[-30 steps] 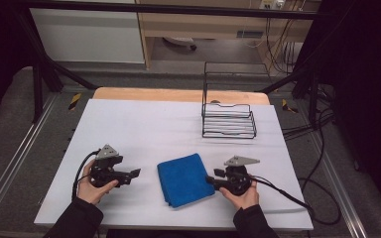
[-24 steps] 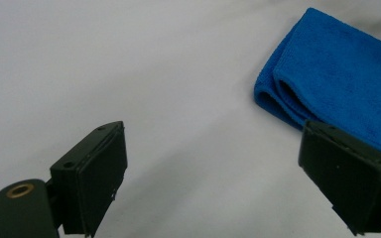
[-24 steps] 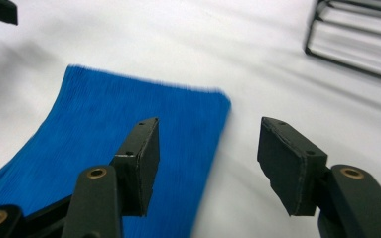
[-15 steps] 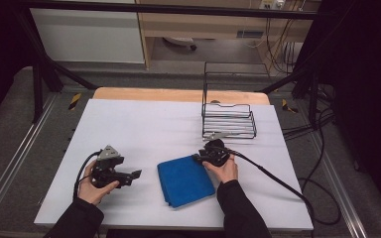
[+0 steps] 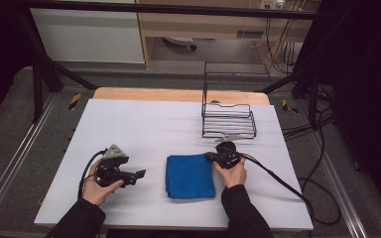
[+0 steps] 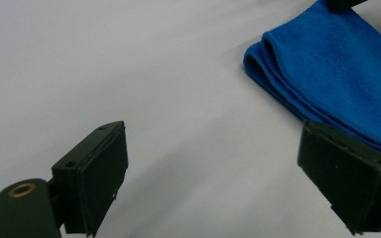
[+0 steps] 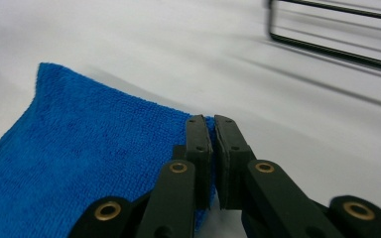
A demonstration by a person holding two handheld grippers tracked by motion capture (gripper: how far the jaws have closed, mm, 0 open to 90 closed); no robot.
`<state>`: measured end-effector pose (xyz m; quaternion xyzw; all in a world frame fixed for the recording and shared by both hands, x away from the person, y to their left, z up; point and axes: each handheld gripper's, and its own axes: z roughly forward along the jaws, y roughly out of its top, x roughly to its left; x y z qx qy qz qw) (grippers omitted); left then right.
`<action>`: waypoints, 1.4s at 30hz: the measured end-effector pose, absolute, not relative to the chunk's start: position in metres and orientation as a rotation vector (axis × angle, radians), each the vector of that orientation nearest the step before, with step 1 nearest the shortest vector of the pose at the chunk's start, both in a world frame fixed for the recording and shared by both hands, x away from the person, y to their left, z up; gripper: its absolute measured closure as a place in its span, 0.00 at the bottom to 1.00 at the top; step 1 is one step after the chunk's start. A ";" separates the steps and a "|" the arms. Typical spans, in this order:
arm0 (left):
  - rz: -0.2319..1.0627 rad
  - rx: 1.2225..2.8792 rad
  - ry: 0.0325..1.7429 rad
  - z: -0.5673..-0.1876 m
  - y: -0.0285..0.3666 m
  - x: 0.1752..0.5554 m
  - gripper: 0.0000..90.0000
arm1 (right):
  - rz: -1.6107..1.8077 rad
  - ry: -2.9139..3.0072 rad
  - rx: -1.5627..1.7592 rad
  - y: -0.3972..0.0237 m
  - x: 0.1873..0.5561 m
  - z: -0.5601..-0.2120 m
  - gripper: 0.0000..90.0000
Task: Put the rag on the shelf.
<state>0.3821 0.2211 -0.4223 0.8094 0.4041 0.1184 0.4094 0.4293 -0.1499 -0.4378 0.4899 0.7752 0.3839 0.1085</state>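
A black wire rack [image 5: 227, 119] stands nr the counter's [image 5: 144, 124] far right edge, just beyond the right gripper [image 5: 217, 157], w/ cables trailing off the right side. The blue cloth [image 5: 190, 175], folded square w/ layered edges and a fuzzy nap, lies flat nr the front edge, about mid-counter. Right gripper's jaws are clenched on the cloth's far right corner; left gripper [image 5: 138, 174], jaws spread wide and empty, sits left of the cloth, apart from it.
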 end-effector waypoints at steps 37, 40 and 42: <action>0.177 2.166 1.049 -0.443 0.112 0.453 0.73 | 1.303 2.275 1.301 -0.182 0.410 -0.438 0.42; 0.169 2.165 1.045 -0.444 0.111 0.453 0.77 | 1.247 2.301 1.301 -0.179 0.415 -0.441 0.46; 0.177 2.176 1.038 -0.444 0.111 0.453 0.77 | 1.232 2.318 1.298 -0.176 0.418 -0.442 0.50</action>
